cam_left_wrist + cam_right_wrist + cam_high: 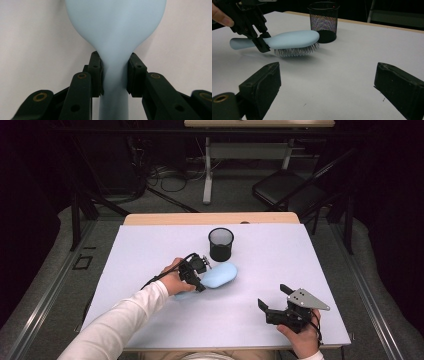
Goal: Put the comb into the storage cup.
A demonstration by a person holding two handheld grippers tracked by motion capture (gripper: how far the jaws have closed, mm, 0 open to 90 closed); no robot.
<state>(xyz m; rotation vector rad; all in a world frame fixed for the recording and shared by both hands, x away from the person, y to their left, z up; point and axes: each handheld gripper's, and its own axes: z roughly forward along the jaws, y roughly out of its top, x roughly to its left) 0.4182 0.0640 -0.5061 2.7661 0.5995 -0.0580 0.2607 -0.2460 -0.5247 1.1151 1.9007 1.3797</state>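
In the left gripper view the light blue hairbrush point(113, 30) is cut off by the top edge, so the far end of its head is not seen, and its handle leaves the picture at the bottom edge. The bristles are hidden there, because only the smooth back faces the camera.

In the high view the left gripper point(197, 272) and the hand cover most of the handle, and the bristles are hidden under the head.

In the right gripper view the mesh cup point(323, 21) is cut at its rim by the top edge. The right gripper's own fingers point(262, 86) are cut off by the bottom edge.
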